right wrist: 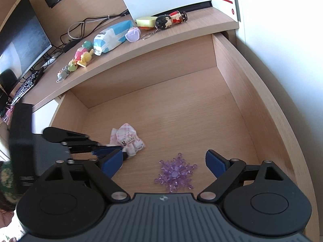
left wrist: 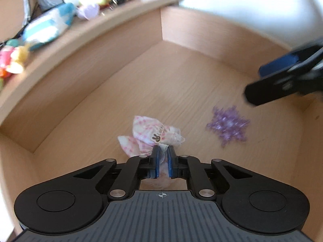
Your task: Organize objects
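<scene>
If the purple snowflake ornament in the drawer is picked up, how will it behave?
The purple snowflake ornament looks like faceted clear plastic, so probably stiff and light. Its thin points may snap or snag under the jaws. It lies flat on the drawer floor, so it should slide, not roll.

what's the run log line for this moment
left tool: shut on pink wrapped packet | right tool: open above purple snowflake | both items in drawer

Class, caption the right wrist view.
Open right hand-held gripper above purple crystal snowflake in wooden drawer.

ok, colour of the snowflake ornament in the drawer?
Translucent purple snowflake ornament; sharpest in the right wrist view.
</scene>
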The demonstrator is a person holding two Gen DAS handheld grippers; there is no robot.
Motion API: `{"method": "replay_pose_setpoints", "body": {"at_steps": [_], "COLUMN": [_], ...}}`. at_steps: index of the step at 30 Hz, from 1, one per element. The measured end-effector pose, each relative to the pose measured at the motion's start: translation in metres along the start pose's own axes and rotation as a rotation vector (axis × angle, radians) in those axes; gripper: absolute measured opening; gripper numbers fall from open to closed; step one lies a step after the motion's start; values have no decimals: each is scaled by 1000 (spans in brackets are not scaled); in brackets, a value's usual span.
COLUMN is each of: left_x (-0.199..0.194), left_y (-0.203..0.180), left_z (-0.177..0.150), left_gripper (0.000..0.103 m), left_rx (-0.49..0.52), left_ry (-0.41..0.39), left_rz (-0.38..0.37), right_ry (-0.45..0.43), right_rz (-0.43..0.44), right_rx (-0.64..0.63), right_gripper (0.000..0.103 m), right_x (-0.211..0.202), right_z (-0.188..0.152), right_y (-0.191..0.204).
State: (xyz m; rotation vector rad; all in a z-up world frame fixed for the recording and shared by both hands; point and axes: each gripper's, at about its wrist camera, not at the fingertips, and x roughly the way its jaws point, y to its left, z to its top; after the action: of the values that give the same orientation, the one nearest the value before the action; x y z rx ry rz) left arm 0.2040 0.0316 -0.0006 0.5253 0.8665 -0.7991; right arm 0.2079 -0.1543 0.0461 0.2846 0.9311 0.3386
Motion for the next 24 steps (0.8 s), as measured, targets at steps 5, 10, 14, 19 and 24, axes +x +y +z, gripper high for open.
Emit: {"method": "replay_pose_setpoints", "body": {"at_steps": [5, 10, 14, 19, 24], "left_x": [-46, -61, -26, 7, 27], "left_y": [5, 6, 40, 84, 95], "left_z": [-12, -17, -8, -16, -21], "left_gripper": [9, 10, 13, 16, 16], "left_rx": [-78, -123, -434, -782, -865], "left_ry": [-76, -115, -76, -24, -13], "left_rz": [-28, -60, -138, -145, -232], "right_ry": [37, 62, 73, 75, 73], "right_rz": [-8, -28, -35, -27, -11], "right_rx": [4, 3, 4, 4, -1], "right_gripper": [90, 90, 90, 91, 94], "right_x": [5, 11, 12, 11, 10], "right_z": [2, 2, 1, 0, 0], "right_y": [0, 1, 1, 0, 1]}}
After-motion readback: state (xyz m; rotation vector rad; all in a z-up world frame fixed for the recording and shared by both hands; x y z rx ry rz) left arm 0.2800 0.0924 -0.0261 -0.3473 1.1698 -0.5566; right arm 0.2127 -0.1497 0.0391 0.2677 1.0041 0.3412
